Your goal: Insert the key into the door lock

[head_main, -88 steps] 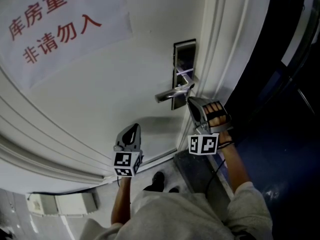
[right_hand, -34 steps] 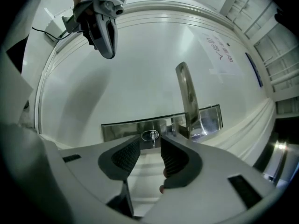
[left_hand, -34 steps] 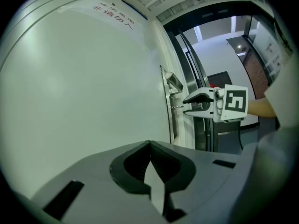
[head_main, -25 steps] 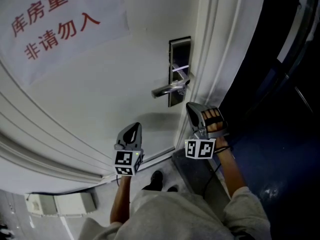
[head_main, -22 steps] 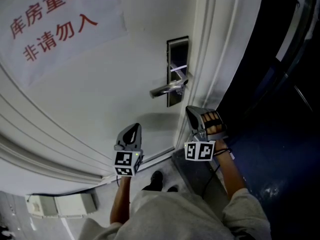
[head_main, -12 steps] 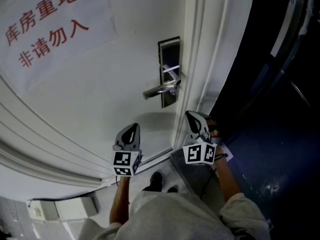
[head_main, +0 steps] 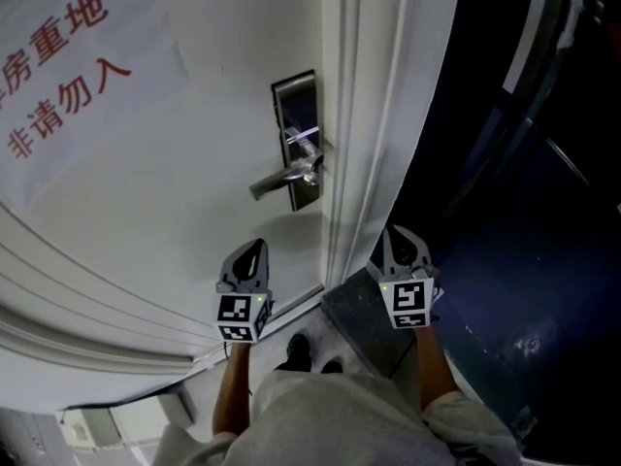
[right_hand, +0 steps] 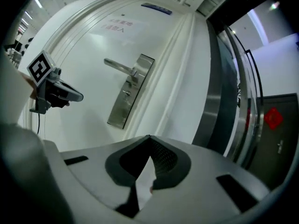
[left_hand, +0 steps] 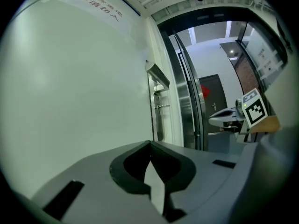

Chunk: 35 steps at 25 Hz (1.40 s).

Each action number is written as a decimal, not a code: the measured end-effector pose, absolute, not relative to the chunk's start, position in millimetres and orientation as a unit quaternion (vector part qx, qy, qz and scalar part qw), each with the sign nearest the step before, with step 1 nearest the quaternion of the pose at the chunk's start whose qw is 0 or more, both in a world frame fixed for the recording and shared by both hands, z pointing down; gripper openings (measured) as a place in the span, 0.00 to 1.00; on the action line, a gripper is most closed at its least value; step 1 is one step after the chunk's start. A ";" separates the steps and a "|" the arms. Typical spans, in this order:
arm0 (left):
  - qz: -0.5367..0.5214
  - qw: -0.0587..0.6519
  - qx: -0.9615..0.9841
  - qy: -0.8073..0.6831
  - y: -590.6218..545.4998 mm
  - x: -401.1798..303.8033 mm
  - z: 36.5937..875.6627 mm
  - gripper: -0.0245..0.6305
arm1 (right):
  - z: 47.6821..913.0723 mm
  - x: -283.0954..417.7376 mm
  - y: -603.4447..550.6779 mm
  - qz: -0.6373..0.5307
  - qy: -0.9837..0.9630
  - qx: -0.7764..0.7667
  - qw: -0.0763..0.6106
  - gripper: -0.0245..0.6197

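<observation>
The steel lock plate with its lever handle sits near the white door's edge; the right gripper view shows the lock plate with a small stub below the lever, too small to name. My right gripper is shut and hangs below and right of the lock, off the door's edge, its marker cube facing up. Nothing shows between the closed tips of the right gripper. My left gripper is shut, empty, and close to the door below the handle. No key is clearly visible.
A paper sign with red characters is taped on the door at the left. The white door frame runs beside the lock, with a dark opening to its right. The person's legs and shoes are below.
My right gripper has drawn back from just under the handle, down and to the right, and rolled so its cube faces up. The left gripper has barely shifted. The door has slid left in the view.
</observation>
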<state>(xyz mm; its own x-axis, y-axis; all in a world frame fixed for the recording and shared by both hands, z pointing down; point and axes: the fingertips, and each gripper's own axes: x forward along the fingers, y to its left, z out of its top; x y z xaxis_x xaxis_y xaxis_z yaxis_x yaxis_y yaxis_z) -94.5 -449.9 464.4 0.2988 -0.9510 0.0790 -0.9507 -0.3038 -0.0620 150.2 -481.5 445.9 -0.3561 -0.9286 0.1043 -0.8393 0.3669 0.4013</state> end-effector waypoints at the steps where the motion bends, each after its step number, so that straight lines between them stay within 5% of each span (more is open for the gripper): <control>1: -0.050 0.001 -0.808 0.587 -451.3 -92.0 464.9 0.06 | 448.6 159.3 -479.7 -0.127 -0.808 0.555 0.154 0.07; 13: -0.051 -0.006 -0.820 0.570 -457.9 -80.4 472.5 0.06 | 482.6 209.1 -451.2 -0.049 -0.775 0.615 0.137 0.07; 35: -0.043 -0.014 -0.817 0.575 -461.6 -94.0 474.4 0.06 | 470.4 178.4 -467.8 -0.057 -0.788 0.598 0.134 0.07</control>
<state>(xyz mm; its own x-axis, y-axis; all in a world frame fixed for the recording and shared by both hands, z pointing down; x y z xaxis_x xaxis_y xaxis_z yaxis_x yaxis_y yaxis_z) -94.0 -461.6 474.4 0.3360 -0.9378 0.0871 -0.9402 -0.3394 -0.0272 178.4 -467.8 470.4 -0.2480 -0.9582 0.1425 -0.9279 0.2772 0.2493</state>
